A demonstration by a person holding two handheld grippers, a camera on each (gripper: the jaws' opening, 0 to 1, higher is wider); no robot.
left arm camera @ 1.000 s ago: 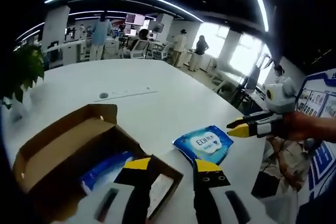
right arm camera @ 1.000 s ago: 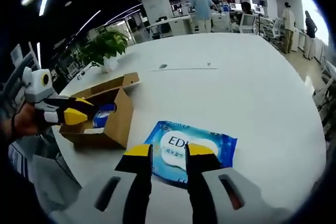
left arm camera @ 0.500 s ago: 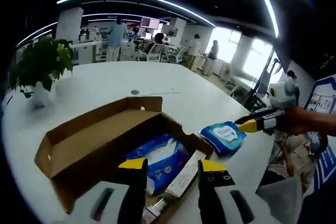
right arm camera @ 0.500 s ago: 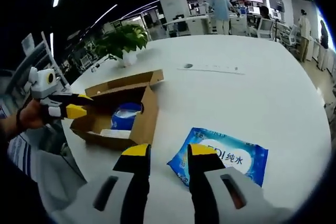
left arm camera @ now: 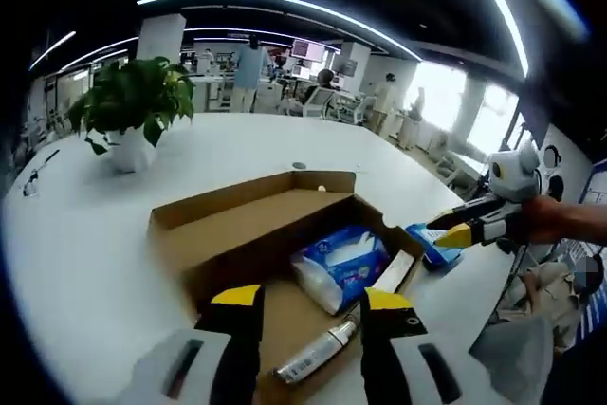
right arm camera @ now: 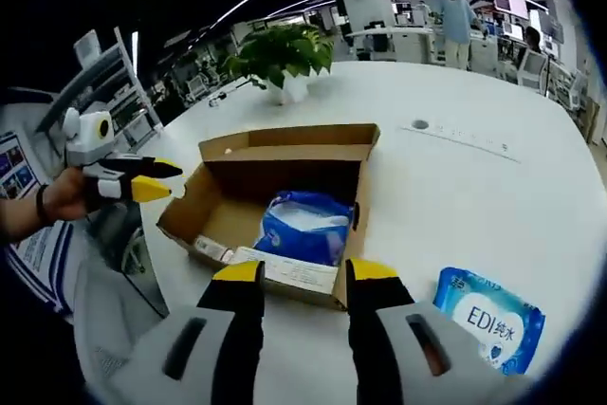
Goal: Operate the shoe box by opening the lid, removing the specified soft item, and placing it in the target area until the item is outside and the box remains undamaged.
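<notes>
Both my grippers hold nothing: the left gripper and the right gripper each have their jaws parted over the near edge of the open shoe box. Inside the box I see a blue soft pack, a flat white carton and a silver tube. Beyond the box, a blue wipes pack lies on the white table, and farther off stands a potted plant.

The blue wipes pack lying on the white table has a white patch with "EDI" and small Chinese words that look like "纯水".
</notes>
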